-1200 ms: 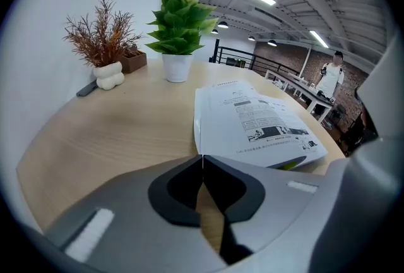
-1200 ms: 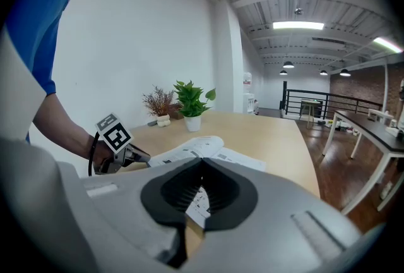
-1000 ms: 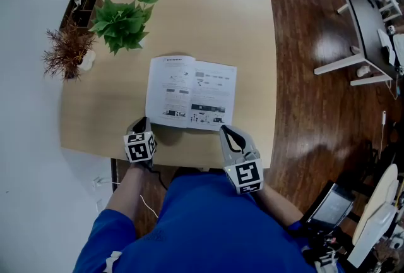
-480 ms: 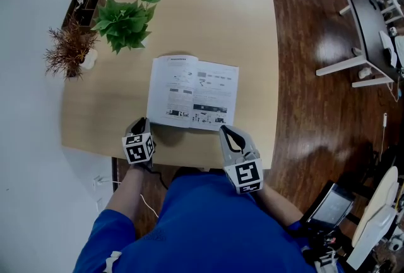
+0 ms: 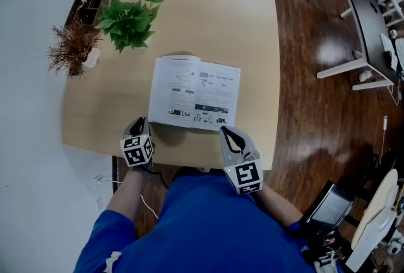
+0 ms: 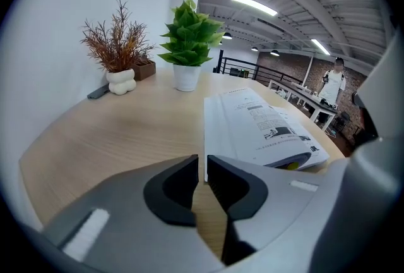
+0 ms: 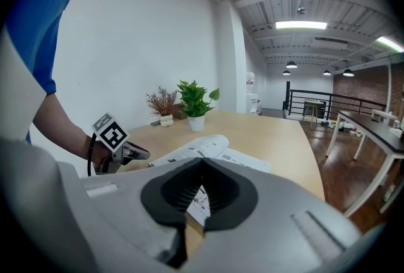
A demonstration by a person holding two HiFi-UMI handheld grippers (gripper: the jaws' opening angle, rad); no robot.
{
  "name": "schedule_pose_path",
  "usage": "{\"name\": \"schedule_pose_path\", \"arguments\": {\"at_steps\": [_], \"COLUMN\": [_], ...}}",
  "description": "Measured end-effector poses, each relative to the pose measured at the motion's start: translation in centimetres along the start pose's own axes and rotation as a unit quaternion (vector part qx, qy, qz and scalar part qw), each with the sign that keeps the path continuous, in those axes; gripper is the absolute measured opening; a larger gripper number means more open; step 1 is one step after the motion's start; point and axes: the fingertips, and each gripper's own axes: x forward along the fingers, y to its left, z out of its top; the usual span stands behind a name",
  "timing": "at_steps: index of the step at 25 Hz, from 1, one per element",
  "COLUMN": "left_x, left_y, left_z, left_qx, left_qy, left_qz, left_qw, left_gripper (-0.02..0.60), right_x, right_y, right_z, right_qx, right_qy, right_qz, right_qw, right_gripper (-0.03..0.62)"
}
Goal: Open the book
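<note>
The book lies open and flat on the light wooden table, printed pages up. My left gripper rests at the table's near edge, just left of the book's near left corner. Its jaws are opening, with a narrow gap and nothing between them; in the left gripper view the gripper points at the corner of the book just past its tips. My right gripper sits at the book's near right corner with its jaws shut. In the right gripper view the gripper has its tips meeting in front of the book.
A green potted plant, a dried reddish plant in a white vase and a dark wooden box stand at the table's far left. A white wall runs along the left. A dark desk stands on the wood floor to the right.
My left gripper has edged slightly left, away from the book's near left corner. The book and the right gripper have stayed where they were.
</note>
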Motion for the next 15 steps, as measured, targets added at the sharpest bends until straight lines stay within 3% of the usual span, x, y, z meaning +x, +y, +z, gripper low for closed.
{"name": "schedule_pose_path", "arguments": {"at_steps": [5, 15], "left_x": [-1.1, -3.8], "left_y": [-0.6, -5.2], "left_z": [1.2, 4.8], "left_qx": [0.014, 0.094], "left_qy": [-0.035, -0.116], "left_qz": [0.0, -0.045], "left_qw": [0.9993, 0.9878], "left_gripper": [0.008, 0.007], "right_x": [-0.2, -1.2], "right_y": [0.1, -0.1], "right_z": [0.0, 0.5], "right_qx": [0.001, 0.015], "right_qy": [-0.004, -0.02], "right_qz": [-0.004, -0.034], "right_qw": [1.0, 0.999], "right_gripper": [0.003, 0.003]}}
